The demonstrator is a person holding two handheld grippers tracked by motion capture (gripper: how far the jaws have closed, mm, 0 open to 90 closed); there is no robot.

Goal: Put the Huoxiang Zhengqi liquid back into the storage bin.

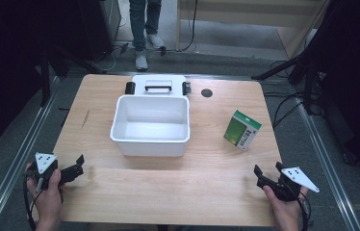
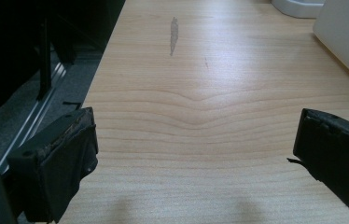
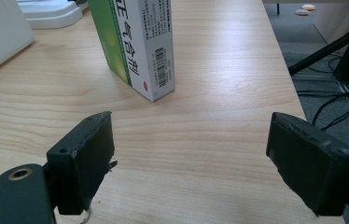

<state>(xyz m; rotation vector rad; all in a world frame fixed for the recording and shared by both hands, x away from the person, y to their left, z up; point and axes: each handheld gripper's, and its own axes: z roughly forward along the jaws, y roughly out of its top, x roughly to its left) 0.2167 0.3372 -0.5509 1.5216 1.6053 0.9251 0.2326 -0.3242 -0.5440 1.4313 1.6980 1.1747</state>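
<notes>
- My right gripper [image 1: 266, 169] rests at the near right corner of the table [image 1: 168, 192], jaws spread wide with nothing between them; in the right gripper view [image 3: 189, 154] bare wood shows between the two black pads.
- My right hand [image 1: 284, 204] holds it from below, and the grey three-cornered plate sits on top, toward the table's right edge.
- Straight ahead of those jaws stands the green-and-white box [image 1: 242, 130], upright on the table and well apart from the pads; in the right gripper view the box [image 3: 135, 42] shows a barcode and printed characters on its white side.
- My left gripper [image 1: 78, 162] sits at the near left corner of the table, jaws likewise standing apart and empty; the left gripper view [image 2: 196, 149] shows only wood grain between the pads.
- My left hand [image 1: 48, 192] grasps it, close to the table's left edge.
- The white bin [image 1: 150, 126] stands open and empty in the middle of the table, left of the box and well apart from both grippers.
- Its white lid [image 1: 159, 85], with a dark handle and black clips, lies flat just behind the bin, touching or nearly touching its far wall.
- A small dark round hole [image 1: 207, 93] sits in the table, just right of the lid.
- Beyond the table's far edge, a person's legs [image 1: 144, 29] stand on the floor.
</notes>
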